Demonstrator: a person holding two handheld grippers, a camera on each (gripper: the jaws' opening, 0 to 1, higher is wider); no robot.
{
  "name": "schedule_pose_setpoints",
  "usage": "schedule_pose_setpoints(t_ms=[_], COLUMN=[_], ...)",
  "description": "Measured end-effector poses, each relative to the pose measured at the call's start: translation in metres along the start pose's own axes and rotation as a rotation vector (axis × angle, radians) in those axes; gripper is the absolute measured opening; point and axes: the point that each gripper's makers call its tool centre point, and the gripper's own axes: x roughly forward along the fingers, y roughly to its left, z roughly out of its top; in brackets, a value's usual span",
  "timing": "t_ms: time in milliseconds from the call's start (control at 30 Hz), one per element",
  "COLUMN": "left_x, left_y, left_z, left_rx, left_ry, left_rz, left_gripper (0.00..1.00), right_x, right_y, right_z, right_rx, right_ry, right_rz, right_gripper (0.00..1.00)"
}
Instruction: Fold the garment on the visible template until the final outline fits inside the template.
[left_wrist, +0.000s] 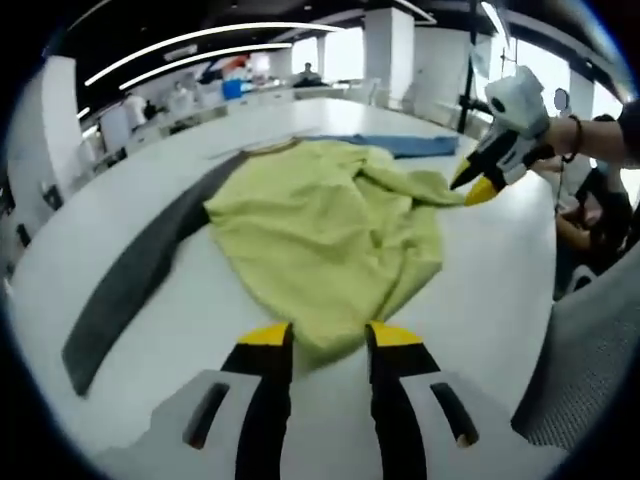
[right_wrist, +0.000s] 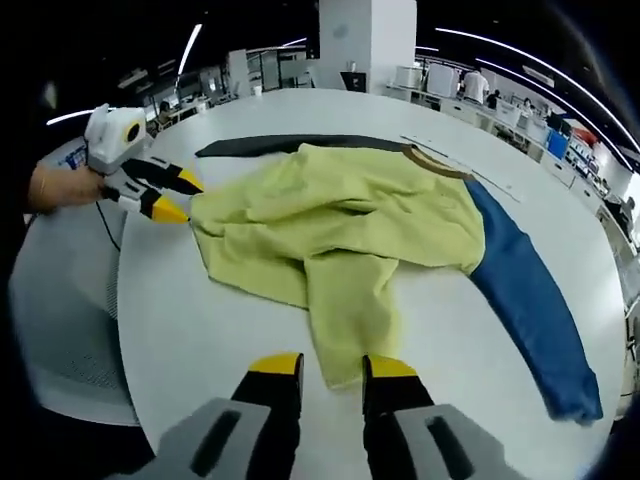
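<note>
A yellow-green garment (left_wrist: 320, 230) lies crumpled on the white table (left_wrist: 140, 190), with one dark grey sleeve (left_wrist: 130, 275) stretched out and one blue sleeve (right_wrist: 525, 290) on the other side. My left gripper (left_wrist: 330, 340) is open at the garment's near hem, and a bit of cloth reaches between its jaws. It also appears at the garment's left edge (right_wrist: 165, 195), held by a hand. My right gripper (right_wrist: 333, 368) is open around the end of a folded-over flap (right_wrist: 350, 310). In the left gripper view, the right gripper (left_wrist: 478, 187) touches that flap.
The round table edge (right_wrist: 130, 330) drops to a grey chair (right_wrist: 60, 330) on one side. Another grey chair (left_wrist: 590, 370) stands at the opposite side. A person (left_wrist: 585, 215) sits beyond it. Desks and pillars fill the room behind.
</note>
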Motion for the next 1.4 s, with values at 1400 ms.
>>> schedule_pose_setpoints(t_ms=[1400], left_x=[-0.001], left_y=[-0.017], left_z=[0.102], left_rx=[0.121], left_ry=[-0.137], left_rz=[-0.091], left_gripper=[0.00], right_x=[-0.036], right_y=[-0.008], right_z=[0.021], right_rx=[0.019], right_ry=[-0.064], right_rz=[-0.046], right_gripper=[0.00])
